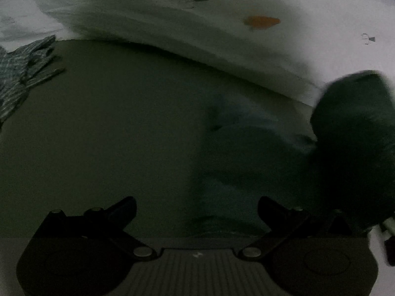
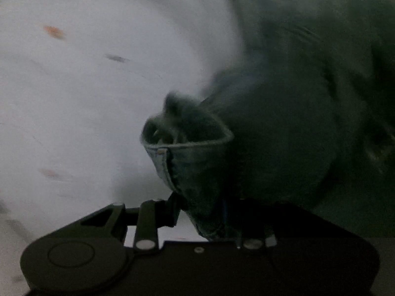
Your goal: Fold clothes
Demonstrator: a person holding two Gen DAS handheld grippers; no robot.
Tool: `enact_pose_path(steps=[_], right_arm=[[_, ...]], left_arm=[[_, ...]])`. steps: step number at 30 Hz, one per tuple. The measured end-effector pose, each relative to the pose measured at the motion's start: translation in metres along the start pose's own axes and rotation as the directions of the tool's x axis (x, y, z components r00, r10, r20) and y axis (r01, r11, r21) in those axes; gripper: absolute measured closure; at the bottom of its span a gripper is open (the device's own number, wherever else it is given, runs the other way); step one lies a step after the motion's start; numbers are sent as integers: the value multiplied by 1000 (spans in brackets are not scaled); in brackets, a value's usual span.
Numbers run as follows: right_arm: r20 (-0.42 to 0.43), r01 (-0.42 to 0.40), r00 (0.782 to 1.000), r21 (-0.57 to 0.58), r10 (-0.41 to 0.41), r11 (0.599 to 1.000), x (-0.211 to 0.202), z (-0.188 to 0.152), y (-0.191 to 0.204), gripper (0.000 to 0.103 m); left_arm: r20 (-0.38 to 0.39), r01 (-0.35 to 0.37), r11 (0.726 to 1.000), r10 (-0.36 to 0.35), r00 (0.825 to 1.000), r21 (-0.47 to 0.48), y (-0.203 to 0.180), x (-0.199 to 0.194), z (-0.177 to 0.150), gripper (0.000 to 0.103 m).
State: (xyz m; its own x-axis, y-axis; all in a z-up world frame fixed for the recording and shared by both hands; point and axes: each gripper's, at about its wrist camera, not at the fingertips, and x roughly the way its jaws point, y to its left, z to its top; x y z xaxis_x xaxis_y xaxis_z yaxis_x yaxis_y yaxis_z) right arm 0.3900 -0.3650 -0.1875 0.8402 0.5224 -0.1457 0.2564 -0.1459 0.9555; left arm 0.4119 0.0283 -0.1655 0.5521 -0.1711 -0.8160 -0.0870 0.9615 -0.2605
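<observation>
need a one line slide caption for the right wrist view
Right claw clamped on a hemmed edge of dark denim garment, lifted in front of a blurred white surface.

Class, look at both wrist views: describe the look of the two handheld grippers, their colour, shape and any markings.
Both are matt black. The left gripper has a ribbed centre panel, rounded side housings with a circular disc, and angled link arms on silver pivot pins. The right gripper has the same rounded housing, disc and silver pins. No cables or sleeves show.

Both wrist views look closely over the dark garment (image 1: 246, 148), sharing it.
</observation>
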Motion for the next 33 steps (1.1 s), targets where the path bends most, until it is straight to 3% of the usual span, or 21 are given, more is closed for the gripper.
enact_pose_path(steps=[2, 7, 8, 9, 11, 13, 16, 20, 22, 24, 26, 30, 33], right_arm=[[-10, 154, 988, -7, -154, 988, 15, -7, -14, 65], [33, 187, 982, -38, -185, 982, 15, -19, -6, 61], [32, 186, 982, -36, -185, 982, 14, -18, -3, 55], [29, 172, 985, -22, -171, 985, 13, -17, 0, 36], [-10, 89, 996, 45, -89, 995, 13, -21, -8, 15], [-47, 51, 998, 54, -48, 997, 15, -26, -6, 15], [-101, 105, 989, -41, -108, 994, 24, -31, 4, 15], [-107, 101, 989, -53, -106, 993, 26, -31, 8, 18], [-80, 112, 990, -93, -120, 989, 21, -28, 12, 25], [-40, 127, 990, -151, -134, 980, 19, -19, 20, 45], [7, 136, 990, -196, -138, 971, 13, -9, 23, 53], [110, 147, 986, -213, -126, 966, -8, 9, 27, 55], [184, 114, 979, -143, -87, 983, -27, 27, 18, 55]], left_arm=[[-11, 21, 999, -21, 1000, -38, 15, 1, 0, 0], [5, 61, 990, -61, 998, -127, 37, -1, -2, 0], [12, 66, 988, -65, 998, -136, 40, 0, -1, 0], [17, 72, 987, -71, 997, -146, 41, 1, 0, 0], [21, 84, 983, -82, 996, -165, 43, 1, 0, 0], [24, 96, 980, -93, 995, -174, 43, -1, -1, 0], [29, 110, 981, -107, 994, -159, 46, 2, 0, 0], [45, 134, 982, -129, 991, -130, 41, -3, -1, 0], [56, 152, 981, -146, 988, -120, 37, -7, -1, 0], [75, 172, 979, -164, 984, -111, 31, -12, 1, 0], [103, 198, 975, -188, 977, -96, 24, -19, 3, 0], [157, 265, 963, -257, 954, -37, 5, -27, 10, 0], [167, 278, 961, -275, 947, 7, -9, -27, 16, 1]])
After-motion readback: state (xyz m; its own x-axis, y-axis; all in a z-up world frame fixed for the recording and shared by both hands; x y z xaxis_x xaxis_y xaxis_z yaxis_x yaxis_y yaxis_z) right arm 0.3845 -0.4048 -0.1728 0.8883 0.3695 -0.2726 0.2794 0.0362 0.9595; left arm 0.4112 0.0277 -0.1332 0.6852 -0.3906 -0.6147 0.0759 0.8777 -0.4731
